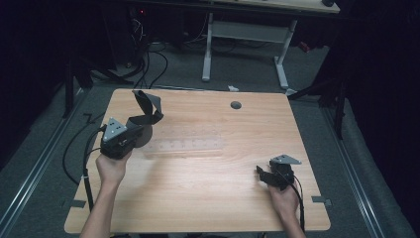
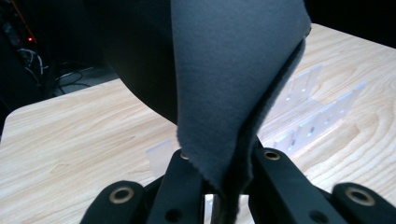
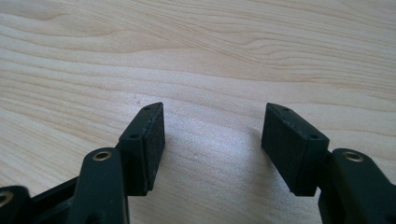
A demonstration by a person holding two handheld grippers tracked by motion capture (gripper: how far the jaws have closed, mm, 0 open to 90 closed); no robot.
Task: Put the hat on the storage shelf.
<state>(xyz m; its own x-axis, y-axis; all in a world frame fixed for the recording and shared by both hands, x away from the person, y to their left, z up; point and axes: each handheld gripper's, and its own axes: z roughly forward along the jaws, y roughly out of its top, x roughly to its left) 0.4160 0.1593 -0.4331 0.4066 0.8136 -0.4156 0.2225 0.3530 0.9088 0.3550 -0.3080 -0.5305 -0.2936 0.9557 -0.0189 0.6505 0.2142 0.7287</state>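
A: Left gripper (image 1: 130, 135) is pinching a grey cloth (image 1: 147, 110), jaws pressed tight on a folded edge. In the left gripper view the cloth (image 2: 224, 84) rises straight out from between the 2 jaws and fans upward.

B: Why hold it up like that?

A: My guess is that lifting it off the table (image 1: 208, 198) lets the loose part hang free, so it can be laid out or folded cleanly. From above, 1 strip curls up and away from the rack (image 1: 185, 145), on the rack's left end.

B: The rack is that clear plastic piece?

A: Yes, a clear slotted rack lying flat mid-table. The cloth sits just left of it, partly over its left end. In the left gripper view the rack (image 2: 313, 116) lies just beyond the cloth, to its right.

B: And the right gripper?

A: Right gripper (image 1: 261, 173) is well right of the rack, near the table's front edge. Its jaws are spread wide, nothing between them; its own view has the pads (image 3: 154, 140) low over bare wood.

B: So it's waiting?

A: Looks that way. Parked clear of the rack, I'd say, so the left has room, and spread to take a free cloth corner when needed.
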